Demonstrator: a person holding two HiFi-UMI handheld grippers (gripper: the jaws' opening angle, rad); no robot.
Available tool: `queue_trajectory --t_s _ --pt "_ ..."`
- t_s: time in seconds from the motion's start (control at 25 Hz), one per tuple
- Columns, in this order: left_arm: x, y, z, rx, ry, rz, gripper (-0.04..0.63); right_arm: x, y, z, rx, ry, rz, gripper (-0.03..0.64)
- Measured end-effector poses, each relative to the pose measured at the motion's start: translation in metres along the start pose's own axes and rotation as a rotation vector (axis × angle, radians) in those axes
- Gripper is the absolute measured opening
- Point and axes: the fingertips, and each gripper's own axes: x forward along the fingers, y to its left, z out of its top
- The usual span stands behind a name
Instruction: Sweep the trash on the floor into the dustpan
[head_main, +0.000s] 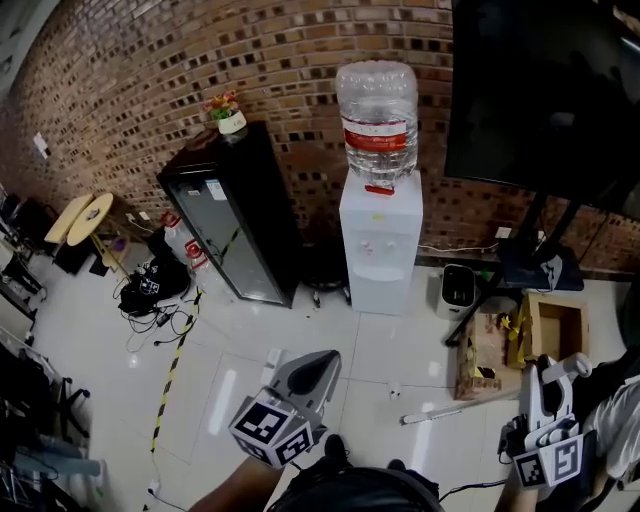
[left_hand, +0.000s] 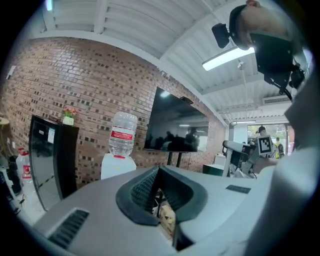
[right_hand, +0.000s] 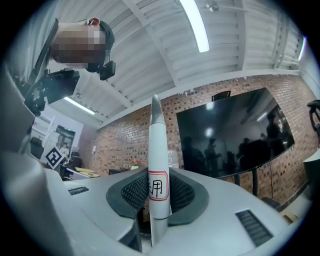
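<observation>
head view: i see one small white scrap (head_main: 393, 390) on the floor (head_main: 250, 340), between the left hand-held gripper (head_main: 322, 362) and the right hand-held gripper (head_main: 558, 370). one white rod (head_main: 440, 411) ends beside it. an open cardboard box (head_main: 573, 322) and a second box (head_main: 478, 365) crowd the right side.

left gripper view: the left hand-held gripper (left_hand: 162, 200) has its jaws a slit apart, with nothing between them.

right gripper view: the right hand-held gripper (right_hand: 159, 195) is clamped on one upright white pole (right_hand: 156, 150).
</observation>
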Motion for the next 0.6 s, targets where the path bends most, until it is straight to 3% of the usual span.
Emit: queue_trajectory --t_s 0.24,0.44,0.6 --pt "-0.027 0.080 -0.002 -0.028 0.001 -0.007 0.006 0.046 0.037 -0.023 -0.014 0.010 -0.062 0.097" --pt "-0.034 0.131 -0.008 -0.047 0.014 0.001 0.005 0.077 0.070 -0.036 -0.016 -0.021 -0.001 0.095" --pt "-0.023 0.141 -0.013 -0.071 0.011 0.035 0.006 0.099 0.063 -0.064 0.007 0.011 0.043 0.095"
